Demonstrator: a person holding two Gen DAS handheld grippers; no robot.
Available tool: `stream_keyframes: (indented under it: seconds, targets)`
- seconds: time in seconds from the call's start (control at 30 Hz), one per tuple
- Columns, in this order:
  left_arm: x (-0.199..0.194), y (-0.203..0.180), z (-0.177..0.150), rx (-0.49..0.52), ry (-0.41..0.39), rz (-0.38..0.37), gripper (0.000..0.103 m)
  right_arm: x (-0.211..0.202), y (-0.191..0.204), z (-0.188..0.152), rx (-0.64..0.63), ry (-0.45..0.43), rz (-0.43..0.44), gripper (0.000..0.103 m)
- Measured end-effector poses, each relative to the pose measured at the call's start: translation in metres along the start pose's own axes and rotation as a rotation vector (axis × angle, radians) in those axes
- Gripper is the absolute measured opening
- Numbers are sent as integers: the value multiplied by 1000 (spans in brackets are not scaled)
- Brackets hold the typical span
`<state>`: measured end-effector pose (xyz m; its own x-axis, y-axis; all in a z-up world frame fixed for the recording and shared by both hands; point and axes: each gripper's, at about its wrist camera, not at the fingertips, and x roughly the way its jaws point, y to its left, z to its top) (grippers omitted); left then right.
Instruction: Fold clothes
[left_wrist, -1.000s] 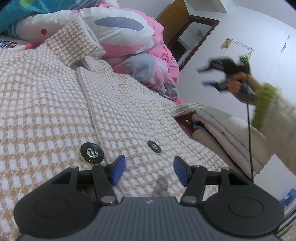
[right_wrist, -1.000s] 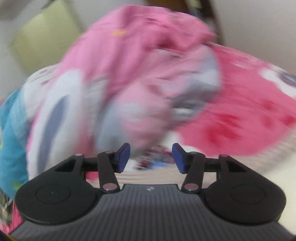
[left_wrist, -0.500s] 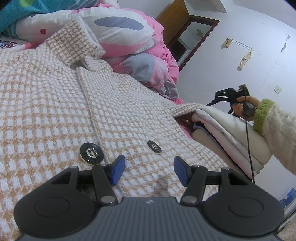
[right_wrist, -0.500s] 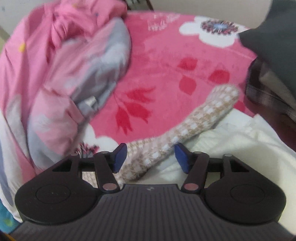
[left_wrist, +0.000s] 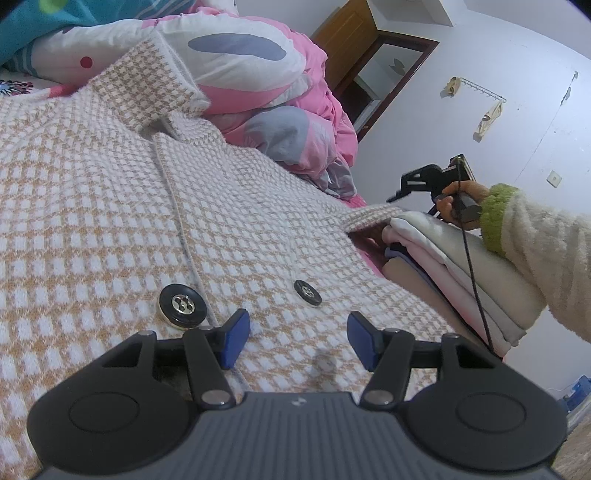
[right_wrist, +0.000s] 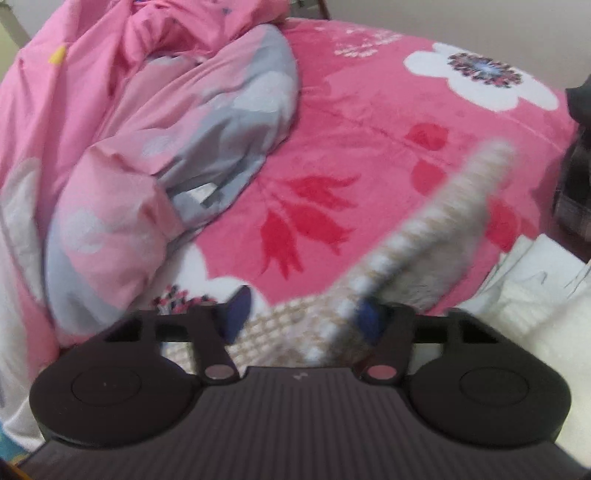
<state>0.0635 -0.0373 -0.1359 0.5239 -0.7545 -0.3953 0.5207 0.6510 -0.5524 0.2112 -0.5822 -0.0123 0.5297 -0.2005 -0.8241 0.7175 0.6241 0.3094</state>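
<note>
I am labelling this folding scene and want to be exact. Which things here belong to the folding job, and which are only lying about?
Belongs to the job:
- checked coat
- its sleeve, lying between the right gripper's closing jaws
- left gripper, open over the coat

Only lying about:
- pink duvet
- stack of folded clothes
- flowered pink blanket

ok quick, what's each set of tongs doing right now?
Left tongs: open, empty, over the checked coat.
Right tongs: just been closing around the coat's sleeve; grip unclear.
</note>
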Motion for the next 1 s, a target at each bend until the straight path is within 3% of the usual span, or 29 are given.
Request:
stream_keyframes:
  seconds: [0.03,0.07,0.17,0.33,0.47,0.63,0.7,0.77,0.87,0.9,1.0]
  targets:
    - [0,0,0,0,0,0,60,2,-1,0,0,-16,-16,19]
    - [0,0,0,0,0,0,60,3,-1,0,1,-33,-30,10]
    - [-1,0,0,-2,0,0,60,-9,3,-4,-11,-129,18,7]
    - [-1,0,0,-3,0,-1,60,-74,51,-26,-168,-320,222,7]
    - [-1,-1,0,-3,-1,-1,60,-138,115,-75,-457,-438,414,6]
    - [-1,-1,0,-5,-1,-2,60,-165,188,-178,-893,-487,535,9]
    - [-1,-1,1,-6,-2,-3,60,-151,210,-233,-1086,-457,545,11]
    - [-1,0,1,-7,-2,-4,60,-118,227,-287,-1248,-298,554,39]
    - [-1,0,1,-14,-5,-12,60,-77,235,-343,-1407,-76,501,43]
    - [-2,1,1,-19,-7,-16,60,-76,230,-348,-1415,-76,502,43]
    - [-3,3,1,-40,-13,-33,61,-97,203,-324,-1254,-78,568,46]
